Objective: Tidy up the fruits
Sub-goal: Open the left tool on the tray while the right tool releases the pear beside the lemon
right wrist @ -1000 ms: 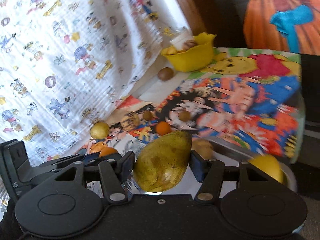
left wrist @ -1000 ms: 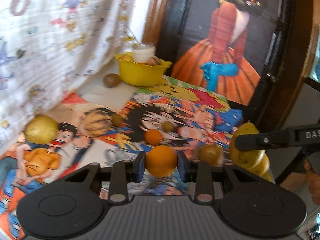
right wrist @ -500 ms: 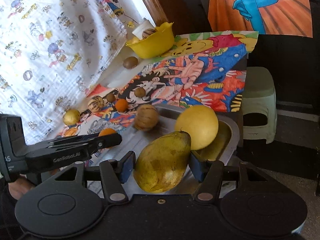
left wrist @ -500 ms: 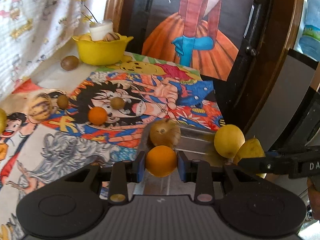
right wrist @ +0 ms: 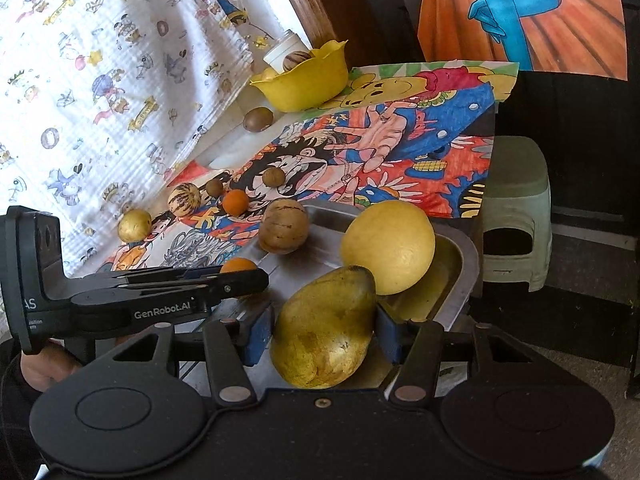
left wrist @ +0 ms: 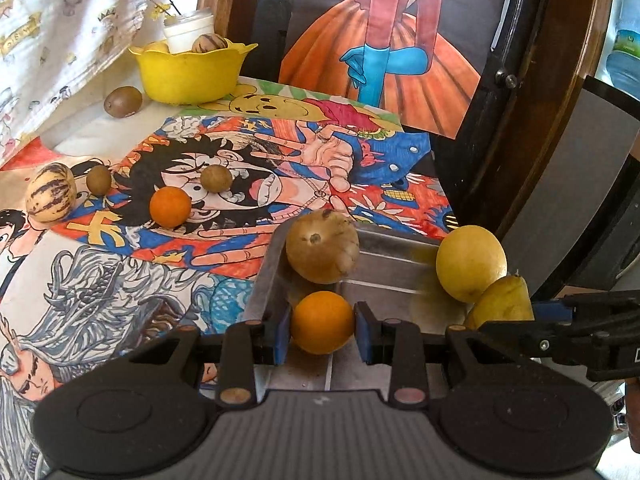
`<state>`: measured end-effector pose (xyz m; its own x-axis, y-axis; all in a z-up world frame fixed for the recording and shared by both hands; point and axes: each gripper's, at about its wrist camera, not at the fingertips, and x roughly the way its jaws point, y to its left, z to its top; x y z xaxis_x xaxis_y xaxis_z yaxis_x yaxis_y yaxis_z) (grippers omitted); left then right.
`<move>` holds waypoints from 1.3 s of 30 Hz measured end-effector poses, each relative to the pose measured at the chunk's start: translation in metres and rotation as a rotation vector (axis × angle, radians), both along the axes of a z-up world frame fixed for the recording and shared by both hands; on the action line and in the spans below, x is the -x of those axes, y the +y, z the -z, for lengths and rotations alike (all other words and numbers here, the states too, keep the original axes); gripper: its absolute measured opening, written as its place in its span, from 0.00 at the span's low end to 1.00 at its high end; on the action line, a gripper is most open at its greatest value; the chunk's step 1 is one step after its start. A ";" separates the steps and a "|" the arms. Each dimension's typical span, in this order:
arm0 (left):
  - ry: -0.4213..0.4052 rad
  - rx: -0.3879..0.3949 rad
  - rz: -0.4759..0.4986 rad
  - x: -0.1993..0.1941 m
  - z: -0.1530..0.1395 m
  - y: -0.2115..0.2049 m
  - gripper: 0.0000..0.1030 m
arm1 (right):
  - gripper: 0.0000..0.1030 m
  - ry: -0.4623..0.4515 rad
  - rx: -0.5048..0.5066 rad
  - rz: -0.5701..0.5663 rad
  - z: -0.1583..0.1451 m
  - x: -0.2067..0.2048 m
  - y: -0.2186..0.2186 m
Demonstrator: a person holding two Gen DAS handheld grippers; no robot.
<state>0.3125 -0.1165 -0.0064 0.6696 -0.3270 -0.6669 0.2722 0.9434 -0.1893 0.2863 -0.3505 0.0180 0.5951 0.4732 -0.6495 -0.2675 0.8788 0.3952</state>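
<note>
Change: both tools have swung from over the painted desk (left wrist: 224, 272) to above the metal tray (left wrist: 392, 248) at lower centre of both views.
Left tool (left wrist: 322, 322): clamped on a small orange (left wrist: 322, 322), hanging over the tray's near left corner, just in front of the brown striped fruit (left wrist: 322, 246) already lying there.
Right tool (right wrist: 324, 330): gripping a mottled green-yellow mango (right wrist: 324, 328) over the tray's near right part, just beside the big yellow citrus (right wrist: 388, 246).
Meaning: carrying looks finished; release into the tray is likely next.
Still out: another orange (left wrist: 170, 206), striped melon (left wrist: 50, 198) and small brown fruits on the desk, centre left; yellow bowl (left wrist: 188, 74) upper left.
</note>
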 end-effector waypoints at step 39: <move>-0.174 0.047 -0.310 0.109 -0.054 0.071 1.00 | 0.99 -0.164 0.026 0.014 -0.043 0.091 0.019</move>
